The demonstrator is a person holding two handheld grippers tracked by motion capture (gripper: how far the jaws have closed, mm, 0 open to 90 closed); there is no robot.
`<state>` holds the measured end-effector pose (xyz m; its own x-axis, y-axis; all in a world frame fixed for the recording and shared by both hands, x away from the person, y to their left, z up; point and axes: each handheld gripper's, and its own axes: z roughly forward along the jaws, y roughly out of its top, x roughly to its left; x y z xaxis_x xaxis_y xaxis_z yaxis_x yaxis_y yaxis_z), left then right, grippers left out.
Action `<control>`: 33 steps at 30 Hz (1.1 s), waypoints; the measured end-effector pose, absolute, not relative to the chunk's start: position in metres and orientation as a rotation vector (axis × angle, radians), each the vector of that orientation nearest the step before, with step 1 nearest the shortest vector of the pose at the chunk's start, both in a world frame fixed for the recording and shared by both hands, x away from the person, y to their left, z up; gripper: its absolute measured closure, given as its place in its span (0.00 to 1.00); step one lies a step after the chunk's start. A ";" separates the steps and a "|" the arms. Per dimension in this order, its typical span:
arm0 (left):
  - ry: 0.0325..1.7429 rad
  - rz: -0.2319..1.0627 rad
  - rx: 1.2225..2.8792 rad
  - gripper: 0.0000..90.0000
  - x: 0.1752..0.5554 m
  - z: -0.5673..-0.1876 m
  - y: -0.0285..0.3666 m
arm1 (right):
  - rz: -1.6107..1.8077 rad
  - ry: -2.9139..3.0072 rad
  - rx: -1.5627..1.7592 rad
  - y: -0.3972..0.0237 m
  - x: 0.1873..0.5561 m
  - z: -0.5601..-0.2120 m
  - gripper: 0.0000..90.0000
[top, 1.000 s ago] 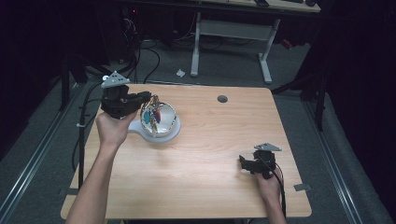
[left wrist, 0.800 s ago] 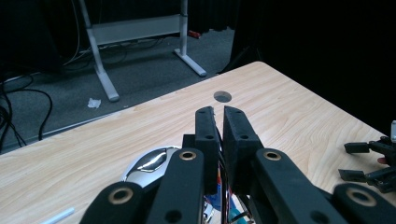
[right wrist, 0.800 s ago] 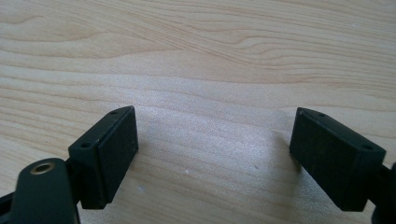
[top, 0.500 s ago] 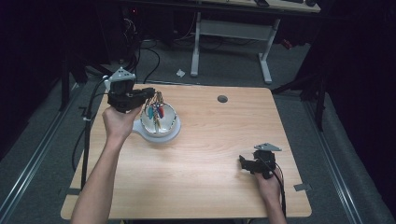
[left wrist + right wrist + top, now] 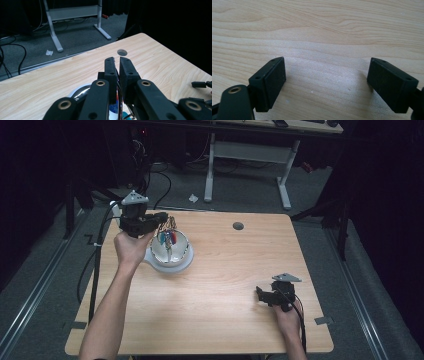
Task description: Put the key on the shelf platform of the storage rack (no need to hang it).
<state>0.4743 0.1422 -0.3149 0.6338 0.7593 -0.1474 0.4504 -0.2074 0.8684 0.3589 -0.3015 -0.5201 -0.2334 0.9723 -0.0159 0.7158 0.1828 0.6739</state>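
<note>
A: Left side first. What is seen?

B: The left claw (image 5: 161,216) is held up over the far-left part of the wooden tabletop (image 5: 225,320), carried by the left hand (image 5: 131,247). A grey three-cornered plate sits on top of it and a black cable trails off the tabletop's left edge.

A: How far open?

B: In the left gripper view the left claw (image 5: 117,59) has its jaws nearly together, with a thin slit left between the tips. Thin wires are pinched in that slit, lower down between the pads. From the high view a bunch of thin wires (image 5: 171,223) is seen hanging from the jaws.

A: And below them?

B: A round white bowl (image 5: 170,262) with a shiny inside rests on the tabletop, just right of the left hand. Small coloured pieces (image 5: 167,239), blue, red and green, hang on the wires over the bowl. Whether they touch the bowl cannot be told. The bowl rim (image 5: 80,90) is caught under the jaws in the left gripper view.

A: Middle?

B: Bare wood. A round cable hole (image 5: 238,226) is set near the far edge, also seen ahead of the jaws (image 5: 122,52).

A: Right side?

B: The right claw (image 5: 260,292) is kept low at the near-right of the tabletop, held by the right hand (image 5: 286,312), well apart from the bowl. In the right gripper view the right claw (image 5: 325,83) is spread wide, nothing between the jaws, wood grain (image 5: 322,30) directly beneath.
</note>
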 end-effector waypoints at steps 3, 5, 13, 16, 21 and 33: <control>0.971 0.385 1.854 0.95 0.476 -0.317 0.141 | 0.768 2.020 1.581 -0.302 0.359 -0.520 0.17; 0.972 0.384 1.853 0.95 0.477 -0.318 0.141 | 0.769 2.020 1.582 -0.302 0.359 -0.520 0.17; 0.965 0.397 1.879 0.95 0.480 -0.323 0.136 | 0.768 2.020 1.582 -0.302 0.359 -0.520 0.17; 0.961 0.395 1.888 0.95 0.481 -0.326 0.133 | 0.769 2.020 1.582 -0.302 0.359 -0.520 0.17; 0.959 0.395 1.903 0.95 0.483 -0.330 0.130 | 0.769 2.020 1.582 -0.302 0.359 -0.520 0.17; 0.973 0.382 1.920 0.95 0.485 -0.350 0.130 | 0.769 2.020 1.582 -0.301 0.359 -0.520 0.17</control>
